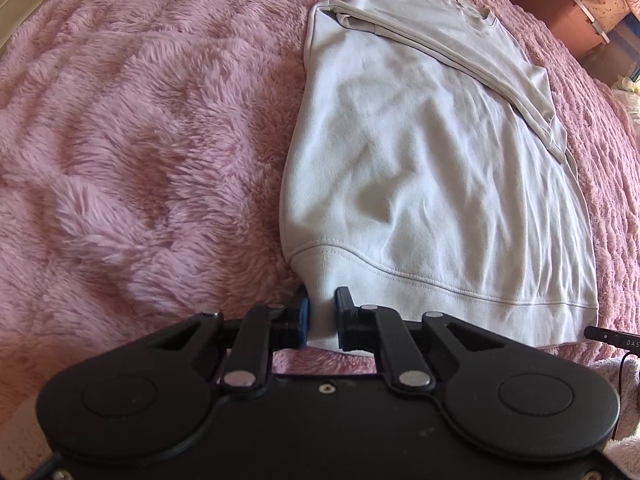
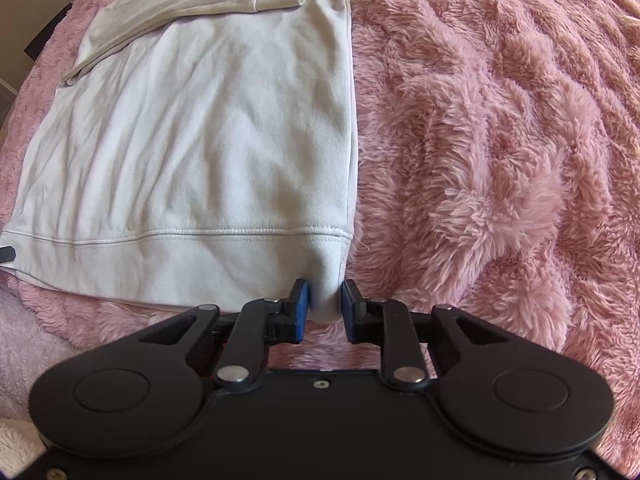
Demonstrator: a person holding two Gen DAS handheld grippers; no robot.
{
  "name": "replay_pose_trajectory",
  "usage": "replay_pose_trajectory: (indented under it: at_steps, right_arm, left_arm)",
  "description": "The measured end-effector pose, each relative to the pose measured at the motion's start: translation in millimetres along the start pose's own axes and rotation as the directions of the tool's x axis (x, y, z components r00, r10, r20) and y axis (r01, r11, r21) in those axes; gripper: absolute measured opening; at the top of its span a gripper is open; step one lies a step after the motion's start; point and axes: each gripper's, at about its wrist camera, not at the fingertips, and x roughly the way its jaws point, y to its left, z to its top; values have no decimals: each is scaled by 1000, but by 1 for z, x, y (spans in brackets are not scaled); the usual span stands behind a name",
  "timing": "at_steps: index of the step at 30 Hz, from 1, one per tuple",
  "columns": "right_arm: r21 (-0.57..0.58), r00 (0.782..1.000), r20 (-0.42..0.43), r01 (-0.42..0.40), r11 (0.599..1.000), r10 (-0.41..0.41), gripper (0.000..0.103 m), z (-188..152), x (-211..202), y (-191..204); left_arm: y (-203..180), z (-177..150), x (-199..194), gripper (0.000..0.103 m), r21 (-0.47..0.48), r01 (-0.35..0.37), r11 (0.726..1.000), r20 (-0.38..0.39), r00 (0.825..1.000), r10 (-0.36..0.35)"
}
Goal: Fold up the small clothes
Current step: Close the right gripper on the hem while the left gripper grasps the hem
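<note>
I see a pale, off-white cotton sweatshirt (image 1: 420, 168) with a wide ribbed hem band lying flat on a fluffy pink plush blanket (image 1: 140, 140). Its body is smooth apart from shallow creases, and a row of stitching runs just above the hem band. At the far end, both sleeves are folded in across the chest, so the garment forms a long, narrow rectangle stretching away from me. The neckline sits at the far end, partly out of sight.

My left gripper (image 1: 323, 312) is at the sweatshirt's near left hem corner. Its blue-padded fingers (image 1: 304, 318) are drawn nearly together, pinching a bunched bit of the ribbed band between them. The cloth puckers upward where it is squeezed.

My right gripper (image 2: 325, 304) has the opposite hem corner (image 2: 326, 280), at the near right. Its jaws are likewise closed in tight on a small fold of the band, and the fabric rises in a little ridge between the pads.

Both corners are therefore pinched, with the hem edge running between the two grippers and the rest of the sweatshirt resting on the blanket beyond them. In the right wrist view, the tip of the other gripper shows at the far left edge of the hem.
</note>
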Motion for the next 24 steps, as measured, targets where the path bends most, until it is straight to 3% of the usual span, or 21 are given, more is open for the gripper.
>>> replay_pose_trajectory:
  at_steps: [6, 15, 20, 24]
  right_arm:
    - [-6, 999, 18, -26, 1000, 27, 11, -2, -9, 3]
    - [37, 992, 62, -110, 993, 108, 10, 0, -29, 0]
    - [75, 982, 128, -147, 986, 137, 9, 11, -41, -4]
    - [108, 960, 232, -183, 977, 154, 9, 30, -56, -9]
  left_arm:
    - [1, -1, -15, 5, -2, 23, 1000, 16, 1000, -23]
    - [-8, 9, -37, 1, -4, 143, 990, 81, 986, -142]
    - [-10, 23, -45, 1, -22, 147, 989, 140, 980, -143]
    - [-17, 42, -52, 1, -5, 179, 984, 171, 970, -176]
